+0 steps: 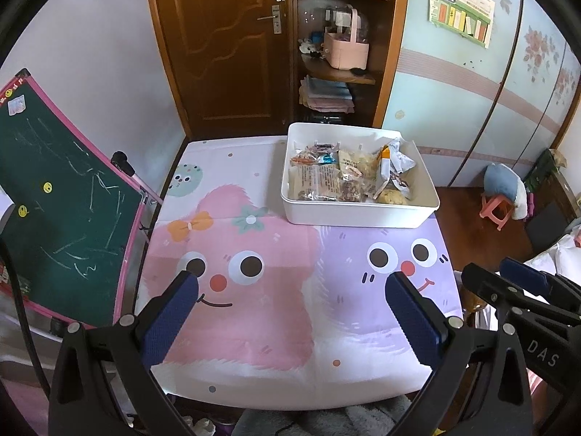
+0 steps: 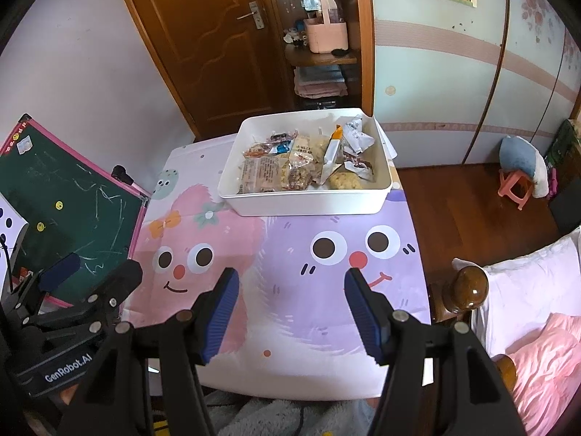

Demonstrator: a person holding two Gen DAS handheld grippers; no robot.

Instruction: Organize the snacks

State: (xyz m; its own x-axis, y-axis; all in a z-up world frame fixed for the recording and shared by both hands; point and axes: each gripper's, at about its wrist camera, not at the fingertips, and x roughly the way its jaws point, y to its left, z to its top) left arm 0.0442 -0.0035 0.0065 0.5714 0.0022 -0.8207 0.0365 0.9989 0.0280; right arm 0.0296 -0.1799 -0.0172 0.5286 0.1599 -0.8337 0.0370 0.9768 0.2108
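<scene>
A white bin stands at the far right of the table, holding several wrapped snacks. It also shows in the right wrist view, with the snacks piled inside. My left gripper is open and empty, held above the near part of the table over the pink cartoon face. My right gripper is open and empty, held above the purple cartoon face. Both are well short of the bin. The right gripper also shows in the left wrist view, and the left gripper in the right wrist view.
The table carries a cartoon cloth. A green chalkboard leans at the left edge. A wooden door and shelf stand behind. A bed with a wooden post is at the right, with a pink stool on the floor.
</scene>
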